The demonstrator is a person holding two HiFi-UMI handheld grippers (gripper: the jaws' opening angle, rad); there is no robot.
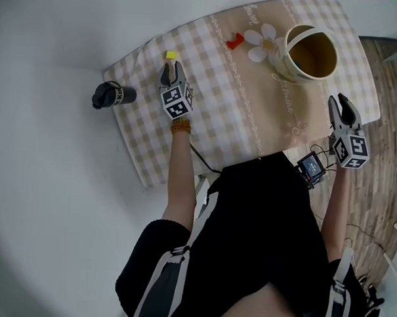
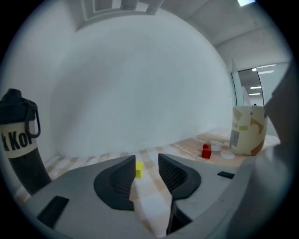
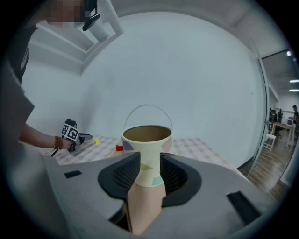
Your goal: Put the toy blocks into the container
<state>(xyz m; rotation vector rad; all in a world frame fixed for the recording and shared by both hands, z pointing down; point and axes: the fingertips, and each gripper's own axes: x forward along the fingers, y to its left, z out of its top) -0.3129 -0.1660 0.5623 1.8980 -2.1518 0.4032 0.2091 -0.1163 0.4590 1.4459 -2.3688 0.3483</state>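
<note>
A small yellow block [image 1: 171,55] [image 2: 139,169] lies on the checked tablecloth [image 1: 220,116] just beyond the tips of my left gripper [image 1: 171,69] [image 2: 146,163]. That gripper is open, with only cloth showing between its jaws. A red block [image 1: 234,40] [image 2: 206,151] lies farther right, near the container. The container is a cream paper bucket [image 1: 310,54] [image 3: 146,140] with a wire handle, upright, and its inside looks empty. My right gripper [image 1: 339,101] [image 3: 149,161] hovers at the table's right edge, open and holding nothing, pointing at the bucket.
A black bottle [image 1: 112,95] [image 2: 18,140] stands on the white surface left of the cloth. A small device with a screen and cables [image 1: 311,166] hangs by the table's near edge. Wooden floor [image 1: 381,195] lies to the right. A white wall backs the table.
</note>
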